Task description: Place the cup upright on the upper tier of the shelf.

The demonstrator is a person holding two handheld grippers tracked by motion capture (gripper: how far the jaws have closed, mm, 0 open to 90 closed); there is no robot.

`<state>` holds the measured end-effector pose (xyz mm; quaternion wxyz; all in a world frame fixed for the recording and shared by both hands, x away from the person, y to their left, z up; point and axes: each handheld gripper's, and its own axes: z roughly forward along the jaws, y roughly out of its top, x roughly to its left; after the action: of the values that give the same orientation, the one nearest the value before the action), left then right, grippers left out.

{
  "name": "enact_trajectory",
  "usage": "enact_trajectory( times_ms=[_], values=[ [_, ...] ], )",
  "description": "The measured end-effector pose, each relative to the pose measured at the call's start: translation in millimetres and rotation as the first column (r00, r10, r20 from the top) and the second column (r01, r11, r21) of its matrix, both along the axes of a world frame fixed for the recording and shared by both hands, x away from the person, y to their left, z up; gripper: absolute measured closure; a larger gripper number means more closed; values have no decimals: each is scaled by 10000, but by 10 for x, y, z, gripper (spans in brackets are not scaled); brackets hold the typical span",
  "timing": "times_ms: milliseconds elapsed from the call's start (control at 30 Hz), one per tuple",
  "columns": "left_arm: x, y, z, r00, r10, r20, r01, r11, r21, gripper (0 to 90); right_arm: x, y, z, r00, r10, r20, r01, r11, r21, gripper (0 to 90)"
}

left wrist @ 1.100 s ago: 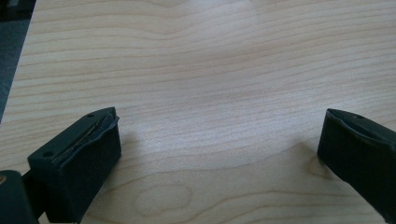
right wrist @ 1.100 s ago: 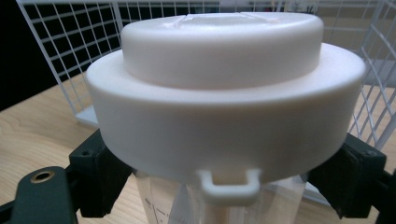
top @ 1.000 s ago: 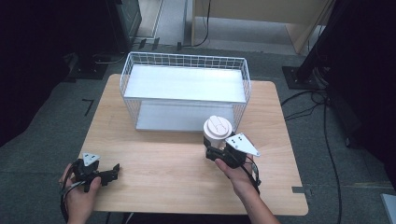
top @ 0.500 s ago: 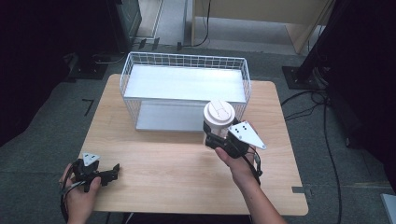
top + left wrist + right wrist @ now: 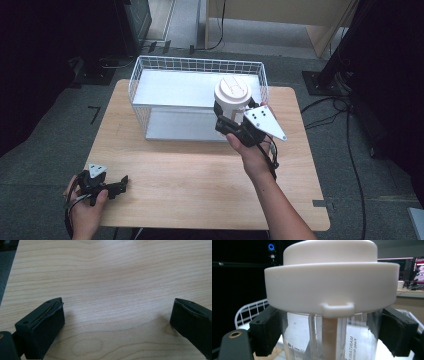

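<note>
High view: a wooden table (image 5: 200, 170) seen from above, with a white wire basket (image 5: 150, 75) standing at its far side, toward 12 o'clock. From 6 o'clock a person's right forearm reaches in, its hand carrying the right gripper (image 5: 231, 114). That gripper's jaws are closed on a clear jar (image 5: 231, 100) with a broad white lid, held upright in the air at the basket's near rim, toward its 3 o'clock end. A grey three-cornered plate sits on top of the gripper.

At 7 o'clock, near the table's front left corner, the person's left hand rests with the left gripper (image 5: 120, 183) low over the wood, well apart from the jar and basket.

Right gripper view: the jar (image 5: 329, 340) stands between the two black jaws, whose pads press its clear wall just under the lid (image 5: 332, 287). Printed markings show on the clear wall. The basket's rim (image 5: 249, 310) shows behind, at 9 o'clock.

Left gripper view: the left gripper (image 5: 117, 322) has its jaws spread wide, with nothing between them but bare table (image 5: 107, 277).

The step in hand looks like carrying the jar over into the basket. The next move would call for clearing the basket's near rim, bringing the jar over the tray floor inside, lowering it while keeping it upright, and letting go only once its base rests flat. The grip sits high, close under the lid, so the jar could swing or tilt if moved fast.
</note>
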<state>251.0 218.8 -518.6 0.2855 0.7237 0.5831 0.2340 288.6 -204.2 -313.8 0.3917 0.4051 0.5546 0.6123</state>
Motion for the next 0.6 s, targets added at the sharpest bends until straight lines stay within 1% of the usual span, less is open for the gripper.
enact_trajectory(
  times_ms=[67, 100, 167, 233, 300, 367, 433, 500, 567, 600],
  values=[
    [0, 0, 0, 10000, 0, -2, 0, 10000, -2, 0, 46, 8, 76, 9999, 18, 128, -19, 10000, 82, 153],
    [-1, 0, 0, 10000, 2, -5, -2, 10000, -6, 0, 46, 8, 76, 9999, 18, 128, -19, 10000, 82, 153],
    [0, 0, 0, 10000, 0, 0, 0, 10000, -1, 0, 95, 20, 147, 9997, -12, 223, 10, 10000, 75, 153],
    [0, 0, 0, 10000, -1, -1, 1, 10000, -2, 0, 182, 48, 246, 9993, -88, 368, 85, 9999, 98, 153],
    [-1, 1, 0, 10000, 1, -5, -1, 10000, -10, 0, 229, 66, 288, 9988, -167, 462, 163, 9998, 96, 153],
    [0, 1, 0, 10000, 0, -5, 0, 10000, -4, 0, 287, 89, 323, 9979, -225, 615, 222, 9997, 63, 153],
    [0, 0, 0, 10000, -1, -1, 1, 10000, -1, 0, 319, 101, 337, 9974, -297, 661, 294, 9996, 42, 153],
    [-1, 1, 0, 10000, 10, 5, -10, 10000, -26, 0, 404, 130, 356, 9953, -546, 803, 548, 9985, -6, 153],
    [-1, 1, 0, 10000, 15, 10, -15, 10000, -36, 0, 489, 146, 359, 9930, -647, 988, 651, 9979, -5, 153],
    [0, 1, -2, 10000, 16, 25, -16, 10000, -30, 0, 575, 160, 353, 9899, -789, 1177, 799, 9968, -41, 153]
  ],
)
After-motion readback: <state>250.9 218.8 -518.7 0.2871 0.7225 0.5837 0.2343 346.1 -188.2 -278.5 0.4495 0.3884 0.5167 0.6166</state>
